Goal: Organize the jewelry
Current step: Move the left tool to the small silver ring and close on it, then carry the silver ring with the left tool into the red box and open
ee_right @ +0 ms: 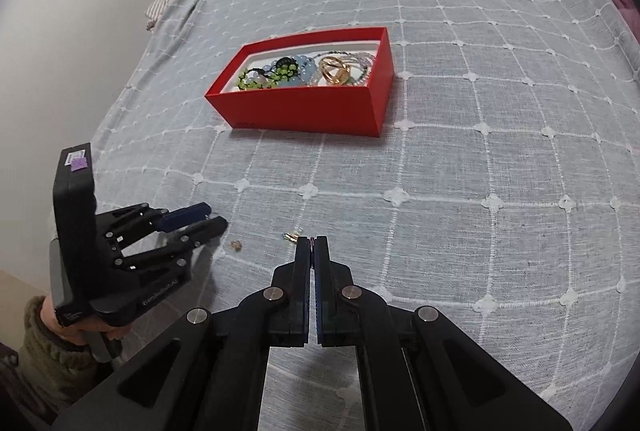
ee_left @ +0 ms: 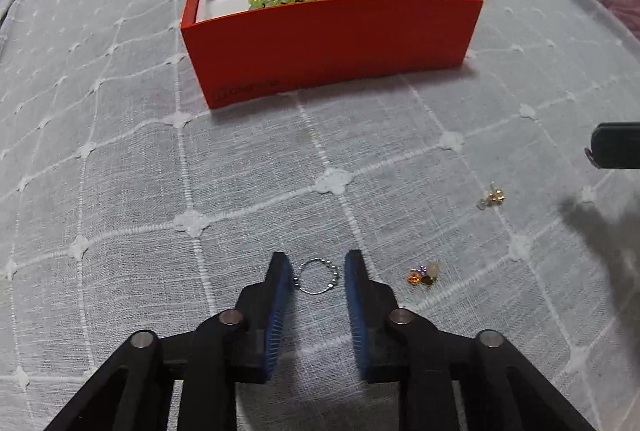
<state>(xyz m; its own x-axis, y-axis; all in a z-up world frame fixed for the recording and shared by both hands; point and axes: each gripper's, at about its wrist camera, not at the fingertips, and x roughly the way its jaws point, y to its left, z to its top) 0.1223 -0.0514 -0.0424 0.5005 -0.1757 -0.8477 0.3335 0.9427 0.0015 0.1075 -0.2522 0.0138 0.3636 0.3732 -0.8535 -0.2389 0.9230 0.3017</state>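
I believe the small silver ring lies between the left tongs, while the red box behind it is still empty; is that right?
Not quite: the red box already holds beaded bracelets and gold jewelry, as the right wrist view shows. The silver ring does lie between the left tongs.

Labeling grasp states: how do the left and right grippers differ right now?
The left gripper has jaws apart around a thin silver ring on the bedspread; the right gripper is shut. The left frames that target, while the right has nothing clearly visible between its fingertips. Both angle down.
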